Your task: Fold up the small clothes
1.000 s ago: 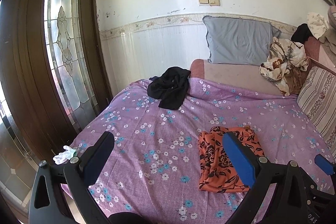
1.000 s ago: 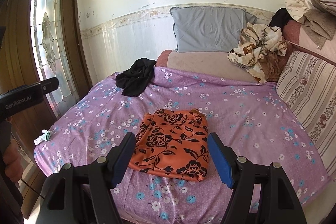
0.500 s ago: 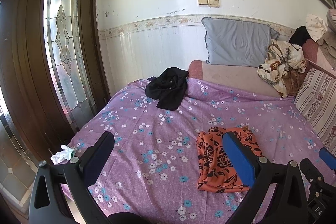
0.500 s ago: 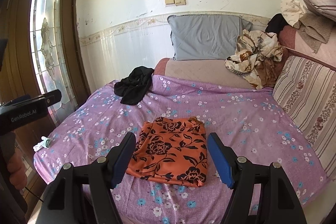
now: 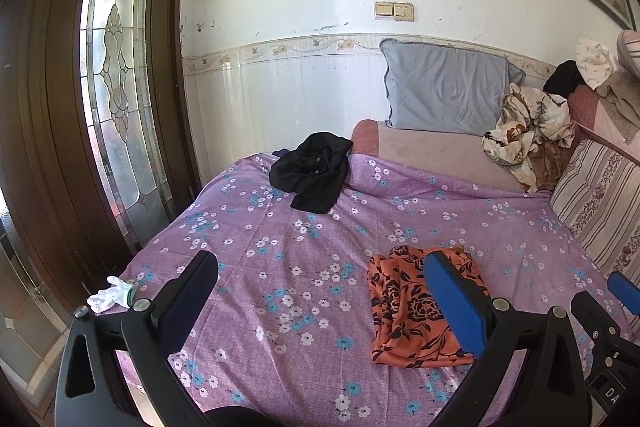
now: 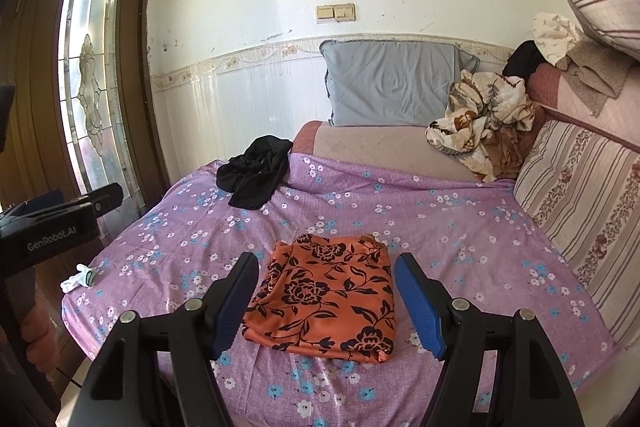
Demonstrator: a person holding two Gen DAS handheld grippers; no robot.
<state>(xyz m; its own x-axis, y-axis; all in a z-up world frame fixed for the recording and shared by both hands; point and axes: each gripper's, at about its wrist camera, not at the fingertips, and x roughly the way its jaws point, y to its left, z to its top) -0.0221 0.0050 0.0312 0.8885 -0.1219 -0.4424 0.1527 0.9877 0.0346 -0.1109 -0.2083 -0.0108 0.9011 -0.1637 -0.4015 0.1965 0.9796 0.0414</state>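
While lying as a flat, roughly square packet on the purple floral bedsheet (image 6: 460, 227), the orange floral garment (image 6: 328, 295) is looking already folded, so the fold on this piece is probably finished. It is appearing thin, light and limp; it would likely slump and slide open if lifted by one layer, so pinching through all the layers at a corner or along the near edge is seeming wisest. In the right wrist view the right gripper (image 6: 326, 301) is hovering with its jaws spread wide, holding nothing, the garment showing between them and just beyond. The left gripper (image 5: 320, 295) is likewise standing released and empty, the garment (image 5: 404, 307) lying behind its right finger. Farther up the bed, a crumpled black garment (image 6: 256, 177) is waiting unfolded, well apart from both.
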